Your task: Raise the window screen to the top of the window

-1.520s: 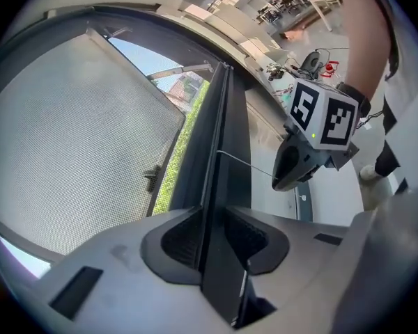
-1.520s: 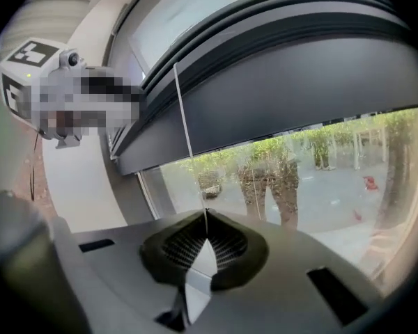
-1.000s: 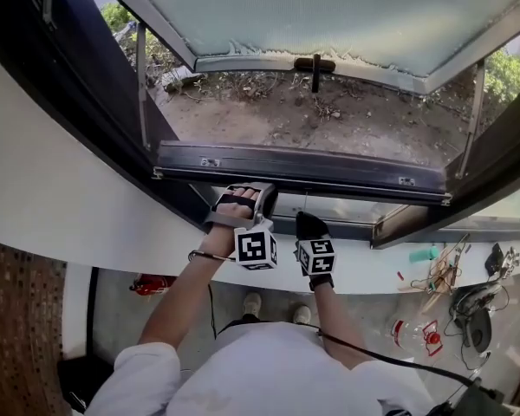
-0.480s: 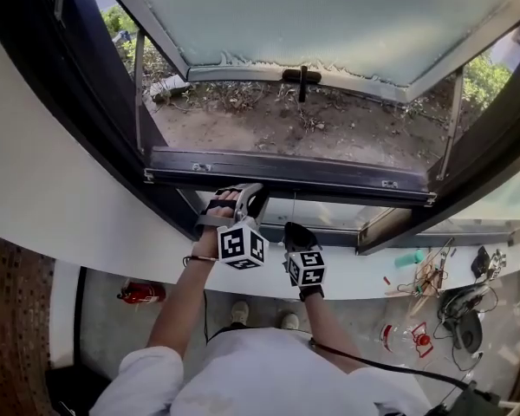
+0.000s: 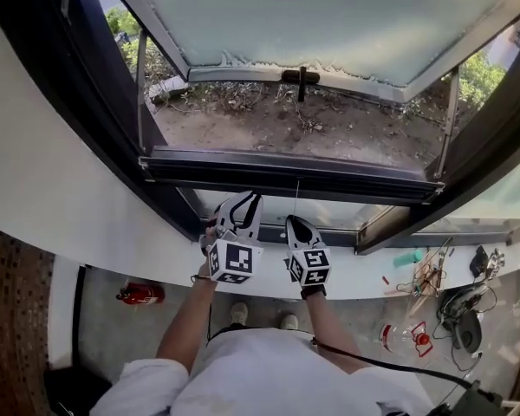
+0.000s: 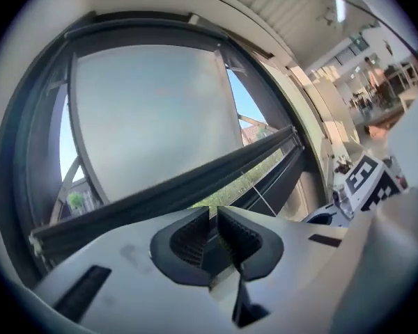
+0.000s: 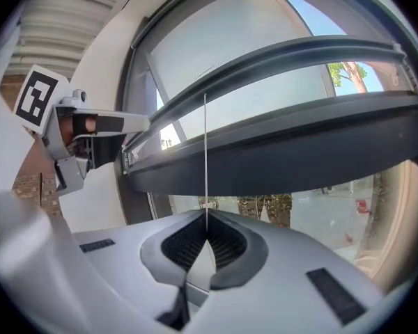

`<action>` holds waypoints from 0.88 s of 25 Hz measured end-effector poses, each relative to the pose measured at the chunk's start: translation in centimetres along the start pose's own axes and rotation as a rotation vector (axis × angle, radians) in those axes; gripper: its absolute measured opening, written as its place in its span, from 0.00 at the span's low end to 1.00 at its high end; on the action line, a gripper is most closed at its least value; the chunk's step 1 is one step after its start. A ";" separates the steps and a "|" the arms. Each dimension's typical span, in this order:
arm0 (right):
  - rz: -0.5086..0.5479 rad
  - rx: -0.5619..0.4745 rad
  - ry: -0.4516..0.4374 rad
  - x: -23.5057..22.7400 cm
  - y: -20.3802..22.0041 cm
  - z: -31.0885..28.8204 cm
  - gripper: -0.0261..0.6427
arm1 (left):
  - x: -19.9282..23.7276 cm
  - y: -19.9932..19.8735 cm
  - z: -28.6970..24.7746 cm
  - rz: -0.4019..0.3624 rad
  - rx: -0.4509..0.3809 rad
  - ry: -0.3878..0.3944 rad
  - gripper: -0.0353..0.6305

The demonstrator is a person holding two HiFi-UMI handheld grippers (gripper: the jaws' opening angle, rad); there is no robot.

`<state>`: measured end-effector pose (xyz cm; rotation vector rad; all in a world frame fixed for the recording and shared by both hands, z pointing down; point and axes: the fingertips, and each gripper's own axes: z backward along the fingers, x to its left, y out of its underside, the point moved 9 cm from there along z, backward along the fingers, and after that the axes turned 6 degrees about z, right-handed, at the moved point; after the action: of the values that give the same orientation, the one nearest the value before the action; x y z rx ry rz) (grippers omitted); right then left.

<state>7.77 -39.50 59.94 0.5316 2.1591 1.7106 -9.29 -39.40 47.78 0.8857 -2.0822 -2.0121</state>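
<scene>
Probably the dark stiff screen bar at twelve o'clock rides light, so the thin white pull cord pinched tight in the right gripper gives hold enough, while the left gripper is closing narrow jaws on nothing.

Daylight pours through your window's frosted pane and turns the screen bar nearly black. Both gripper views bend hard inside dark round edges. The left one is smeared, while the right shows the pull cord crisply.
</scene>
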 end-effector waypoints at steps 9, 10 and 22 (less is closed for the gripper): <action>0.026 -0.072 0.004 0.6 -3.1 1.7 0.04 | -1.2 1.8 1.6 0.350 0.011 0.000 0.05; 0.032 -0.086 0.005 0.6 -3.6 1.9 0.04 | -1.3 2.1 1.8 0.370 0.012 0.000 0.05; 0.015 -0.248 -0.032 1.3 -10.1 3.3 0.04 | -1.4 2.1 2.4 0.394 -0.017 0.016 0.05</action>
<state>7.38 -38.15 49.33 0.5037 1.8880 1.9284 -9.97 -36.77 49.94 0.4400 -2.0320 -1.8033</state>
